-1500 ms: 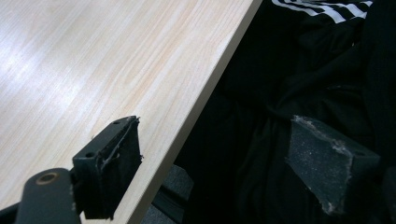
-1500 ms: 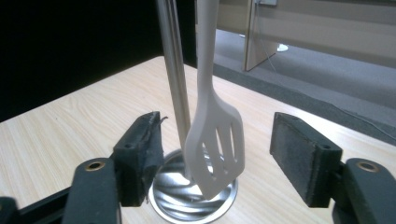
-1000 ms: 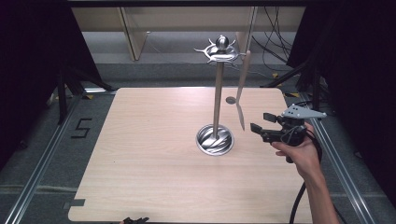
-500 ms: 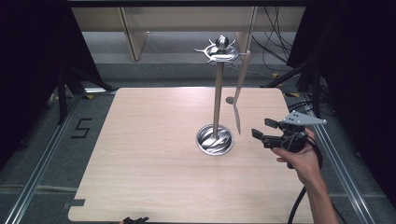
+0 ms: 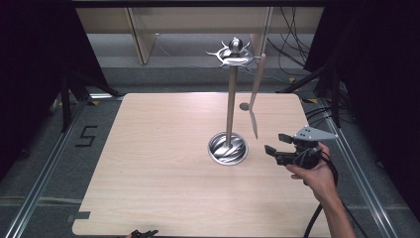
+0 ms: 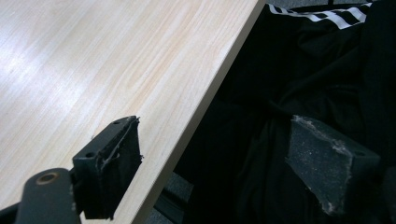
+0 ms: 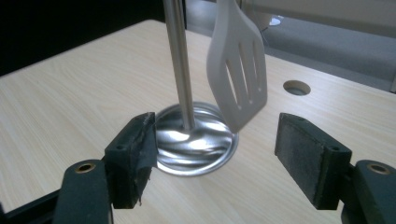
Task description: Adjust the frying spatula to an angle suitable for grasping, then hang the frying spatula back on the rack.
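Right hand-held gripper (image 5: 274, 144) agape beside hanging spatula (image 5: 256, 94), perhaps untouched, stand (image 5: 229, 109) behind.

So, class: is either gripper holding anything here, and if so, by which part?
Nothing is held. The right gripper is open, short of the hanging spatula. The left gripper is open at the table edge.

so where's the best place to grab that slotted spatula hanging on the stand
Probably the flat slotted blade of the spatula, from the right claw's side. It hangs free off the stand's top hook, blade down, and its broad faces suit the open pads. The thin handle higher up sits closer to the pole.
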Demonstrator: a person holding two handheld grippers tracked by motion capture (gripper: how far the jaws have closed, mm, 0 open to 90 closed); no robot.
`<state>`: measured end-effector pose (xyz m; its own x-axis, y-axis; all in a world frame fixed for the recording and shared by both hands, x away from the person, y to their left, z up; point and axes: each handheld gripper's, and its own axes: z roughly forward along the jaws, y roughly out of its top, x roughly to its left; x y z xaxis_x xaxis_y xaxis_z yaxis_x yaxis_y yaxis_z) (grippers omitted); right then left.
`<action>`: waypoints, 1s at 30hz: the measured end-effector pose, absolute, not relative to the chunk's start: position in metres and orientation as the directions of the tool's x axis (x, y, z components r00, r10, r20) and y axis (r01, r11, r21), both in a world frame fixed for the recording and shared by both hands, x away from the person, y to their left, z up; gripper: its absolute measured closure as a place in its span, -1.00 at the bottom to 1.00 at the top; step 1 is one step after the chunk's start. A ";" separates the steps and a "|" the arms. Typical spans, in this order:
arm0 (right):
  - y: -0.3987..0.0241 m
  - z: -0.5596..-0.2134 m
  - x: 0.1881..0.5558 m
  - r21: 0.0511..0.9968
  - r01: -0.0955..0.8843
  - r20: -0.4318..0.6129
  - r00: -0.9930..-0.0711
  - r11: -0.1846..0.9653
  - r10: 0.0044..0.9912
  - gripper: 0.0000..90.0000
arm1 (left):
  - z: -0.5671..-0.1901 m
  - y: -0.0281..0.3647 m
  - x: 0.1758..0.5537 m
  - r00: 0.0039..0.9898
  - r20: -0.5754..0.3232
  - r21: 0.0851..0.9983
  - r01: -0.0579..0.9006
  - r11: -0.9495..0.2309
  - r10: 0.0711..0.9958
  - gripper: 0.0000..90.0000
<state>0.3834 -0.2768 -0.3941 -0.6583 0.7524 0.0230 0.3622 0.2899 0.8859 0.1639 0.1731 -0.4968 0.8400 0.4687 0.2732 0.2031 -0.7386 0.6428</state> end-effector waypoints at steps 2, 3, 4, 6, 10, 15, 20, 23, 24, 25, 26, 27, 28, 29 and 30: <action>-0.276 -0.398 0.384 0.886 0.362 0.025 -0.661 0.290 0.750 -0.34 | -0.496 0.173 0.164 0.839 0.274 0.642 0.205 -0.739 0.471 -0.63; -0.274 -0.400 0.382 0.885 0.383 0.051 -0.646 0.265 0.762 -0.35 | -0.496 0.173 0.164 0.839 0.274 0.642 0.205 -0.739 0.471 -0.63; -0.274 -0.401 0.381 0.879 0.387 0.048 -0.653 0.279 0.756 -0.37 | -0.497 0.173 0.165 0.843 0.262 0.646 0.209 -0.734 0.470 -0.63; -0.273 -0.403 0.379 0.878 0.391 0.054 -0.654 0.277 0.755 -0.39 | -0.497 0.174 0.164 0.838 0.270 0.643 0.210 -0.736 0.475 -0.63; -0.271 -0.408 0.377 0.870 0.405 0.058 -0.651 0.282 0.757 -0.43 | -0.496 0.174 0.164 0.839 0.274 0.643 0.203 -0.738 0.470 -0.63; -0.271 -0.418 0.376 0.851 0.433 0.070 -0.653 0.297 0.754 -0.44 | -0.496 0.174 0.164 0.839 0.273 0.646 0.203 -0.736 0.471 -0.63; -0.273 -0.424 0.377 0.847 0.428 0.047 -0.651 0.315 0.757 -0.47 | -0.496 0.174 0.163 0.839 0.277 0.643 0.201 -0.739 0.469 -0.63; -0.272 -0.427 0.375 0.844 0.436 0.057 -0.652 0.313 0.756 -0.51 | -0.496 0.174 0.163 0.839 0.279 0.642 0.200 -0.740 0.468 -0.63; -0.272 -0.427 0.375 0.844 0.436 0.057 -0.652 0.313 0.756 -0.51 | -0.496 0.174 0.163 0.839 0.279 0.642 0.200 -0.740 0.468 -0.63; -0.272 -0.428 0.375 0.841 0.442 0.062 -0.652 0.313 0.755 -0.51 | -0.496 0.174 0.163 0.839 0.280 0.641 0.199 -0.741 0.467 -0.63; -0.271 -0.429 0.374 0.839 0.453 0.079 -0.650 0.302 0.756 -0.52 | -0.496 0.174 0.163 0.838 0.281 0.642 0.198 -0.740 0.468 -0.63; -0.271 -0.429 0.374 0.839 0.453 0.079 -0.650 0.302 0.756 -0.52 | -0.496 0.174 0.163 0.841 0.276 0.643 0.198 -0.739 0.465 -0.63; -0.271 -0.430 0.373 0.829 0.466 0.083 -0.648 0.308 0.757 -0.52 | -0.495 0.174 0.163 0.844 0.272 0.642 0.198 -0.741 0.462 -0.63; -0.271 -0.430 0.373 0.829 0.466 0.083 -0.648 0.308 0.757 -0.52 | -0.495 0.174 0.163 0.844 0.268 0.647 0.200 -0.736 0.464 -0.63; -0.272 -0.431 0.374 0.833 0.449 0.061 -0.655 0.323 0.753 -0.52 | -0.495 0.174 0.163 0.837 0.286 0.644 0.194 -0.740 0.467 -0.63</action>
<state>0.3741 -0.2718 -0.4309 -0.6551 0.7531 0.0610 0.4487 0.3229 0.8333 0.1626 0.1743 -0.4950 0.8368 0.4670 0.2856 0.1935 -0.7404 0.6438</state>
